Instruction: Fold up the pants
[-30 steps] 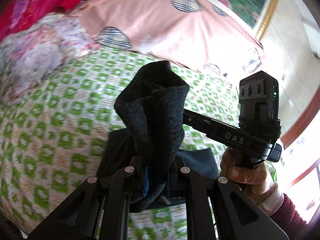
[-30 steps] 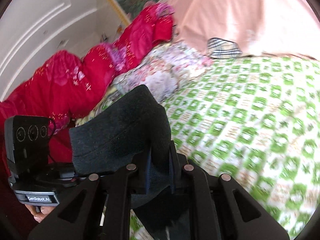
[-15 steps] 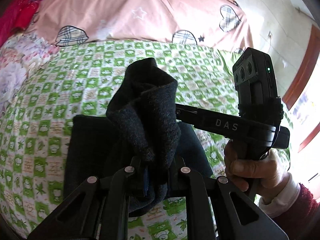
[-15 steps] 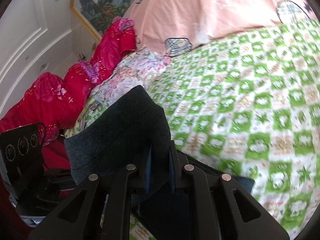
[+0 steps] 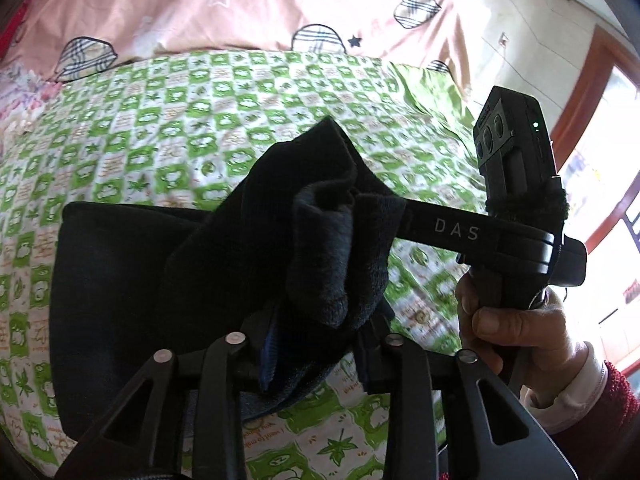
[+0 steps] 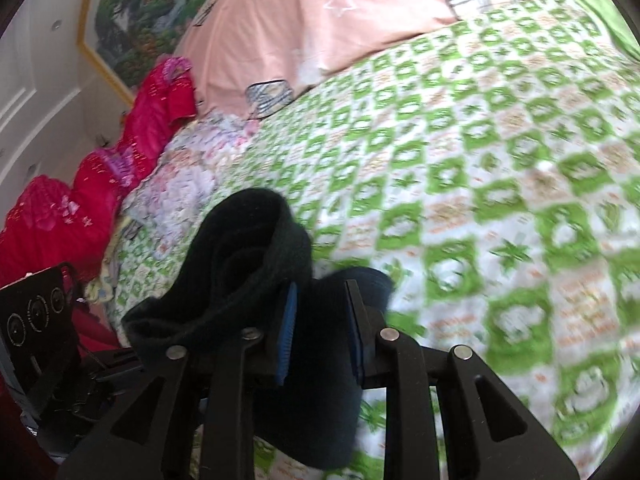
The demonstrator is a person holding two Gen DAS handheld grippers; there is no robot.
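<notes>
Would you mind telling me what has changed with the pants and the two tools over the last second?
Both tools came down toward the bed, carrying the pants edge over the part lying flat. The left tool and right tool have just been opening; cloth sits loosely between the blue pads, no longer clamped. The lower pants layer stayed flat on the bed, and the pink quilt is unchanged.

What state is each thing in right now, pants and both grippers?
pants: dark, partly laid flat on the green checked bedspread, one end bunched up between both grippers.
left gripper: jaws have just been opening, cloth between them, pads no longer pinching.
right gripper: jaws have just been opening, blue pads apart, cloth lying loose between.
right hand: gripping the right gripper's handle.
</notes>
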